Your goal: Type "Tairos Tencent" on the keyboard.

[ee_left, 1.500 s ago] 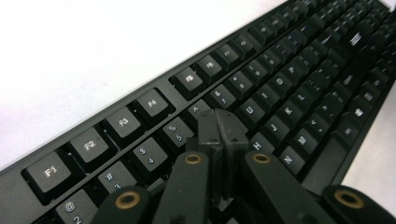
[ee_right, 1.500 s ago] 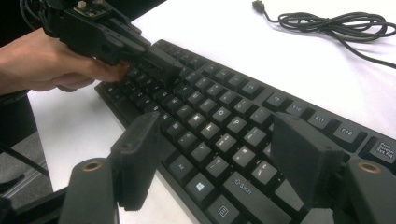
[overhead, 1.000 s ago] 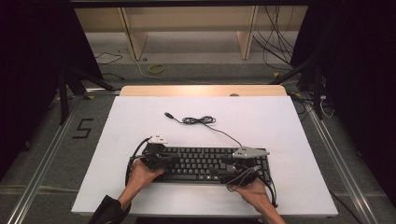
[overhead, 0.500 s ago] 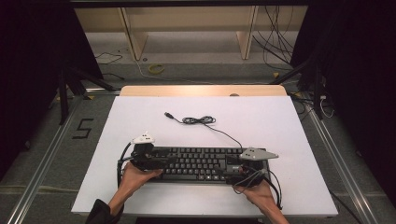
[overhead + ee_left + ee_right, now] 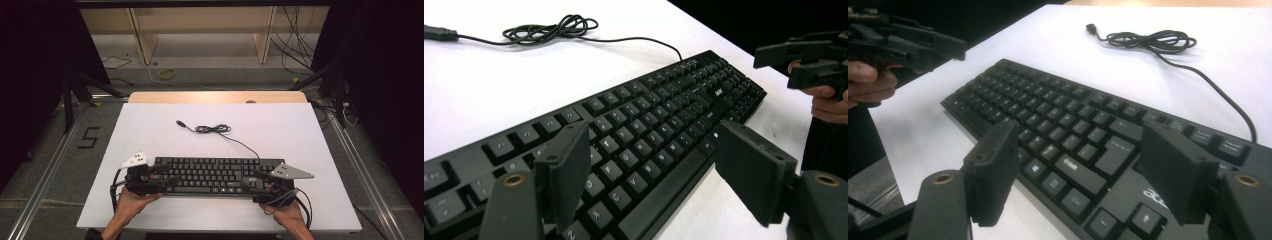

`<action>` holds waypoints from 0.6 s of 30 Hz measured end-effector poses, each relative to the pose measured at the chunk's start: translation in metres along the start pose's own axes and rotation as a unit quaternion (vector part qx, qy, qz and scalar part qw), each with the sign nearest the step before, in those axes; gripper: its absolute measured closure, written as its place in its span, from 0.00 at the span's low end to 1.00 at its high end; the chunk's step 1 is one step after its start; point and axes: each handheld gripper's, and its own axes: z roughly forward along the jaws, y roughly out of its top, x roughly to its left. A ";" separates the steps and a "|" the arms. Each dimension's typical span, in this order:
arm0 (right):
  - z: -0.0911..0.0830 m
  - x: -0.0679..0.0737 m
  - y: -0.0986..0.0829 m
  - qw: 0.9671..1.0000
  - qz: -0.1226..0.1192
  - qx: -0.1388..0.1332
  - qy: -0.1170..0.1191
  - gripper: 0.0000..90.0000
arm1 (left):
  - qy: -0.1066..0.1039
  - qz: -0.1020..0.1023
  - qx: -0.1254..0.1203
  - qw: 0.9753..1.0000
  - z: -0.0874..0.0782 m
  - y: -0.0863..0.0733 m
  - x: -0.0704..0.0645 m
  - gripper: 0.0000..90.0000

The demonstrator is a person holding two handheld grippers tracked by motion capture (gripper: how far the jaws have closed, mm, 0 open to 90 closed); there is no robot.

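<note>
**Keyboard flanked by both grippers, not yet gripped**

On the white table (image 5: 150,130), near its front edge, lies the black keyboard (image 5: 215,175), long side running left to right. Its cable (image 5: 215,129) trails from the far right corner to a loose coil farther back, with the plug (image 5: 180,122) lying free at the left end. At the keyboard's left end sits the left gripper (image 5: 649,170), jaws spread wide over the keys and near edge, clamping nothing. At the right end the right gripper (image 5: 1078,165) likewise stands agape above the keys. Judging by this, the hands are placed for a two-ended grasp, but closing, lifting or moving the keyboard is all still to come
</note>
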 end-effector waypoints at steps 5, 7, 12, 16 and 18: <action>-0.008 -0.002 -0.005 1.000 0.002 -0.008 -0.004 0.35 | 0.003 -0.001 0.005 1.000 -0.003 -0.006 -0.002 0.32; -0.010 -0.002 -0.007 1.000 0.003 -0.009 -0.006 0.35 | 0.006 0.002 0.006 1.000 -0.004 -0.008 -0.002 0.31; -0.014 -0.004 -0.010 1.000 0.006 -0.011 -0.009 0.34 | 0.005 0.000 0.004 1.000 -0.004 -0.010 -0.002 0.30; -0.014 -0.004 -0.010 1.000 0.006 -0.013 -0.010 0.34 | 0.006 0.000 0.003 1.000 -0.003 -0.010 -0.002 0.30; -0.014 -0.004 -0.010 1.000 0.006 -0.014 -0.009 0.34 | 0.007 0.000 0.002 1.000 -0.004 -0.009 -0.001 0.30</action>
